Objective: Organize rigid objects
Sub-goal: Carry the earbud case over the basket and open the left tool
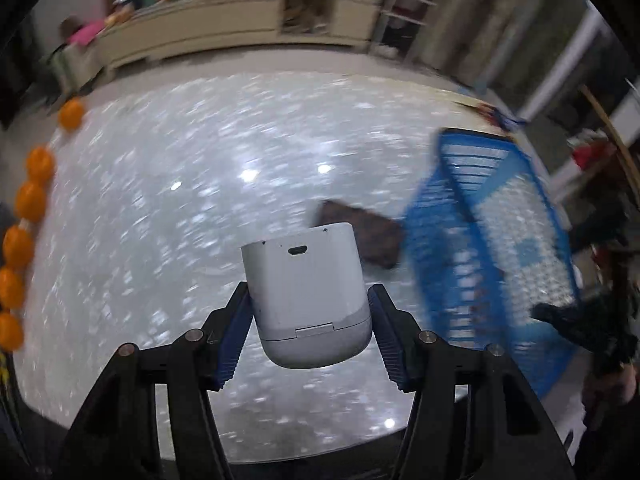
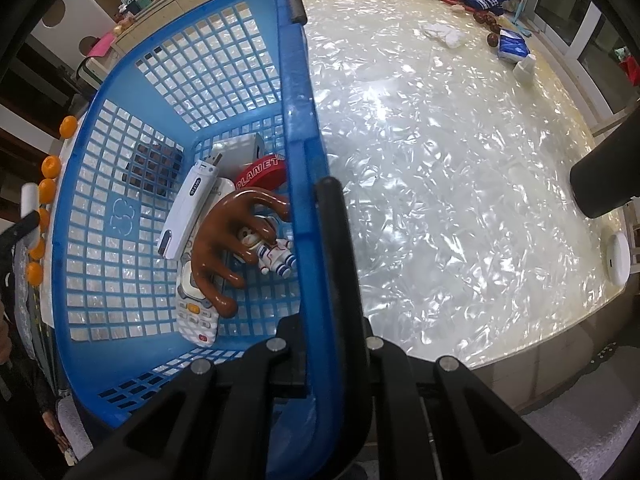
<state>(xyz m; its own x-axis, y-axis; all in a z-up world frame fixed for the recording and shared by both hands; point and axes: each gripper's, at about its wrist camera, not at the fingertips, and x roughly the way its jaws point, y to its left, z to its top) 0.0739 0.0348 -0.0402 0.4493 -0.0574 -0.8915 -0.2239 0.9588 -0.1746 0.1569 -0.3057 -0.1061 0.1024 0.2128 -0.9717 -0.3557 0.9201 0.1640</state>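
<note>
Left wrist view: the left claw [image 1: 308, 312] clamps a white rounded case [image 1: 306, 296] between its blue pads [image 1: 236, 336], jaws about half spread, the case's long axis running out along the fingers with its port end forward. It hangs clear above the pearly desk [image 1: 180, 200]. The blue basket [image 1: 492, 248] lies ahead and to the right, with a dark brown flat object [image 1: 372, 236] between; the carry probably goes rightward.

Right wrist view: the right claw [image 2: 320, 280] is pinched nearly closed on the basket's rim [image 2: 304, 160], steadying it. Inside lie a white USB stick [image 2: 188, 208], a brown hand-shaped piece [image 2: 224, 248], a small astronaut figure [image 2: 272, 252] and a calculator [image 2: 196, 308].
</note>
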